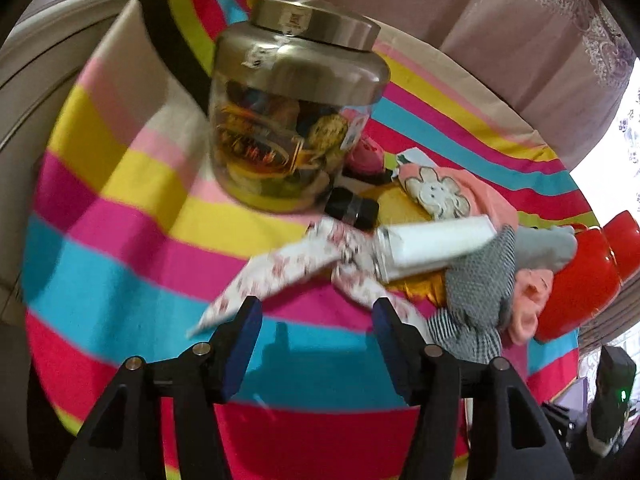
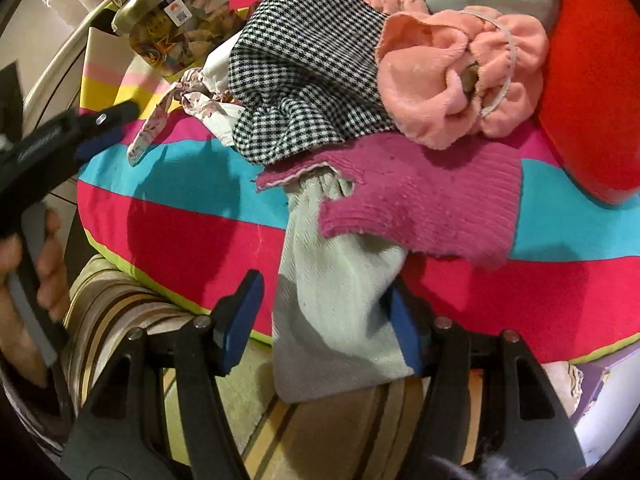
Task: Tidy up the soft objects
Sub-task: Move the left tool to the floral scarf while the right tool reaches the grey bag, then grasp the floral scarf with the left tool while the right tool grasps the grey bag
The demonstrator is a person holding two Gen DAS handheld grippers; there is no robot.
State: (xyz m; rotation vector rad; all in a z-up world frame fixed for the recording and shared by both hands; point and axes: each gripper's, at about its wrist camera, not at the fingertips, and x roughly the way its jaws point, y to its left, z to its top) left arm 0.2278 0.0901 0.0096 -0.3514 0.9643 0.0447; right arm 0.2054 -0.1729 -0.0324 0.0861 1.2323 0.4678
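Right wrist: pale cloth (image 2: 340,312) hangs lengthwise off table.

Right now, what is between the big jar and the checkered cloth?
In the left wrist view, between the jar and the checkered cloth lie a small black bottle, a white tube and a flowery ribbon.

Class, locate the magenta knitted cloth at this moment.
In the right wrist view the magenta knitted cloth lies centre-right on the striped cover, overlapping the pale grey-green cloth, just below the checked fabric.
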